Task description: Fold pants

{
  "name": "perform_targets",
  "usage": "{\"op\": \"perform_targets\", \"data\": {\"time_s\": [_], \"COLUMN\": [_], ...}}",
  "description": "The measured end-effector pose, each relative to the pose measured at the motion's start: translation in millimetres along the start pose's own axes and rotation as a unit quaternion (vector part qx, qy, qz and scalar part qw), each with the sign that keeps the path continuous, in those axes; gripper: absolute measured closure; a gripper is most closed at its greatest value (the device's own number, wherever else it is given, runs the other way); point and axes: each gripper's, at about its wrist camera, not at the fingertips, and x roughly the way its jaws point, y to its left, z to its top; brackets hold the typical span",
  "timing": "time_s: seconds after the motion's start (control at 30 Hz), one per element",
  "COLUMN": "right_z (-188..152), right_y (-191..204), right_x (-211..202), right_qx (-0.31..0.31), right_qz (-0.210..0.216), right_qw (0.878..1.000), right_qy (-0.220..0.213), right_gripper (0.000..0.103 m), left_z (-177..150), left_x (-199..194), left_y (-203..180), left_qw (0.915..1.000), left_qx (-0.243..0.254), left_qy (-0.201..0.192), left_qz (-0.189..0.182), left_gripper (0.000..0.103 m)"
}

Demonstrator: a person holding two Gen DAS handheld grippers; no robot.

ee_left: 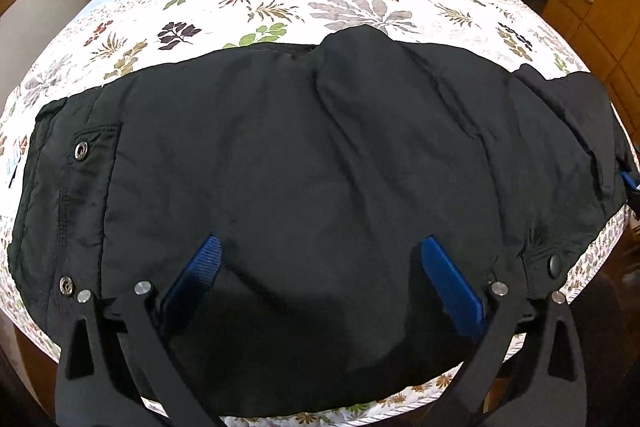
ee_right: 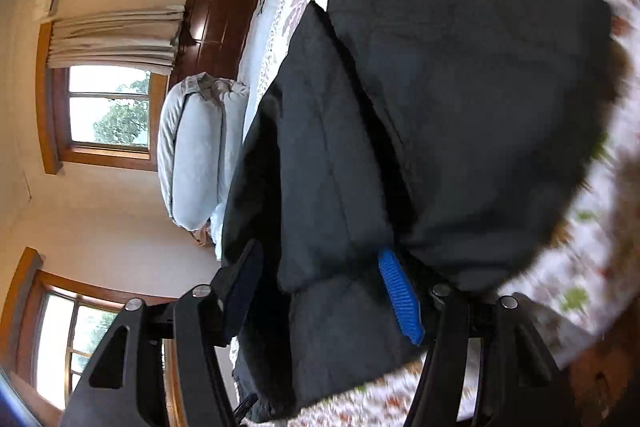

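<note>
My left claw [ee_left: 320, 267] hangs wide apart over the black pants [ee_left: 304, 155], which lie spread across the leaf-print bedspread [ee_left: 280, 3] near the bed's edge, gripping nothing. My right claw [ee_right: 320, 287] is turned on its side at the pants' end, with a thick fold of the pants [ee_right: 440, 115] lying between its blue pads [ee_right: 400, 295]; whether it pinches the cloth, I cannot tell. Grey pillows [ee_right: 196, 151] sit well beyond the pants.

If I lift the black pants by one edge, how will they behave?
The black pants would probably sag and drape: creases show soft fabric. The slight sheen suggests they may slip between the jaws. The puffy folded layers hint at some weight.
</note>
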Motion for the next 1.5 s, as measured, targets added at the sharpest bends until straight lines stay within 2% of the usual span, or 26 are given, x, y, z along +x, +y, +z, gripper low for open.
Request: {"op": "perform_targets", "data": {"time_s": [0.03, 0.07, 0.1, 0.17, 0.2, 0.5, 0.63, 0.77, 0.87, 0.97, 1.03, 1.1, 1.13, 1.23, 1.27, 1.37, 1.5], "right_z": [1, 0, 0, -1, -1, 15, 33, 46, 40, 31, 27, 21, 19, 17, 16, 17, 20], "right_y": [1, 2, 2, -2, -4, 33, 31, 0, -21, -31, -31, -29, -31, -36, -40, -53, -69], "right_x": [2, 3, 2, -5, -10, -77, -104, -110, -102, -104, -108, -117, -125, -136, -136, -128, -117], "right_qx": [-0.003, -0.009, -0.016, -0.020, -0.016, -0.072, -0.082, -0.056, -0.046, -0.049, -0.050, -0.058, -0.062, -0.041, -0.030, 0.001, 0.042], "right_qz": [0.000, -0.007, -0.015, -0.019, -0.009, 0.031, 0.001, -0.056, -0.092, -0.092, -0.084, -0.100, -0.106, -0.087, -0.070, -0.057, -0.027], "right_qw": [1.000, 1.000, 1.000, 1.000, 1.000, 0.996, 0.993, 0.994, 0.994, 0.994, 0.995, 0.992, 0.991, 0.993, 0.995, 0.997, 0.997], "right_qy": [-0.003, -0.007, -0.009, -0.010, -0.010, -0.049, -0.080, -0.070, -0.045, -0.037, -0.038, -0.050, -0.057, -0.065, -0.062, -0.051, -0.064], "right_gripper": [0.042, 0.051, 0.065, 0.083, 0.086, 0.089, 0.089, 0.089, 0.086, 0.082, 0.069, 0.039, 0.038, 0.038, 0.038, 0.038, 0.038], "left_z": [0, 0, 0, 0, 0, 3, 4, 6, 7, 8, 9, 9, 9, 8, 8, 7, 11], "left_x": [0, 0, 1, 2, 3, 8, 10, 12, 13, 13, 14, 14, 14, 14, 15, 19, 21], "left_y": [0, 0, 0, -1, -2, -3, -3, -4, -5, -5, -6, -6, -5, 0, 2, 14, 27], "left_qw": [1.0000, 1.0000, 1.0000, 1.0000, 0.9999, 0.9998, 0.9997, 0.9996, 0.9995, 0.9994, 0.9993, 0.9992, 0.9992, 0.9993, 0.9994, 0.9994, 0.9988], "left_qx": [0.000, 0.001, 0.000, 0.002, 0.004, 0.004, 0.004, 0.005, 0.005, 0.006, 0.008, 0.009, 0.011, 0.018, 0.018, 0.012, -0.010], "left_qy": [0.000, 0.001, 0.001, 0.003, 0.004, 0.013, 0.016, 0.018, 0.022, 0.025, 0.028, 0.031, 0.032, 0.031, 0.030, 0.031, 0.038], "left_qz": [0.000, 0.001, 0.002, 0.006, 0.008, 0.014, 0.016, 0.018, 0.021, 0.022, 0.023, 0.022, 0.018, 0.008, 0.006, -0.011, -0.030], "left_gripper": [0.003, 0.003, 0.003, 0.003, 0.003, 0.003, 0.002, 0.002, 0.002, 0.002, 0.002, 0.002, 0.002, 0.002, 0.002, 0.002, 0.003]}}
